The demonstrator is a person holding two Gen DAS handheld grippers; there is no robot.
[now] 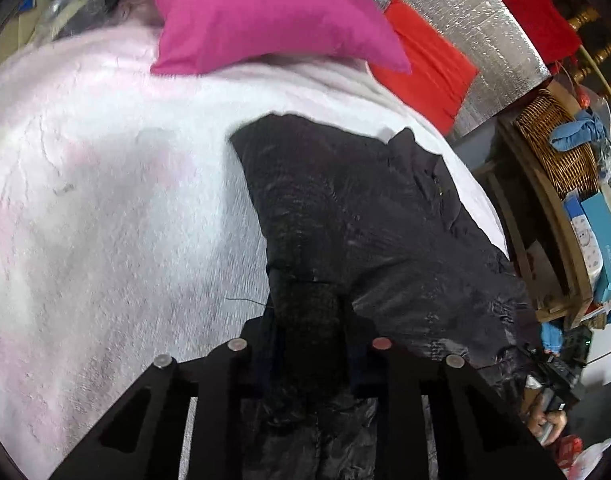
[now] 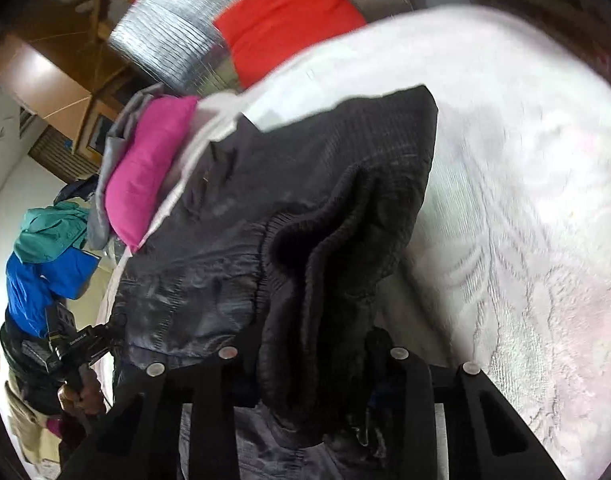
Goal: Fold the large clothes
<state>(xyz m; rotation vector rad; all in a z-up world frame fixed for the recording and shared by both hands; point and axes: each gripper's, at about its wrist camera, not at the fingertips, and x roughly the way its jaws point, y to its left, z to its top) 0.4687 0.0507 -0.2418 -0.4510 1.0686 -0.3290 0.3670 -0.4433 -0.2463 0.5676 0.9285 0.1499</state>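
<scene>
Nearest each lens, ribbed knit trim of a black jacket (image 1: 345,208) is bunched between that gripper's fingers. The left gripper (image 1: 309,344) is clamped on a dark ribbed cuff or hem band (image 1: 305,312) that runs up out of its fingers and into the body of the garment. The right gripper (image 2: 313,354) is clamped on a thick gathered roll of the same ribbed knit (image 2: 329,248), with the shiny shell fabric hanging beside it and below.

Judging by its look, the jacket is soft and limp, with a slick, crinkly shell that may slide over itself, and a thicker, grippier knit at the edges. The ribbed bands seem the best places to hold, since the shell would likely slip from a pinch. It looks bulky rather than heavy, so it will sag between two held points.

Beyond the fingers, the rest of the jacket lies spread on a bed with a pale pink-white fleecy blanket (image 1: 105,200), near its edge on the side of a wicker basket (image 1: 553,148). Farther off sit a magenta cushion (image 1: 265,16), a red cushion (image 1: 425,72), and a silvery quilted panel (image 1: 485,48) behind them.
</scene>
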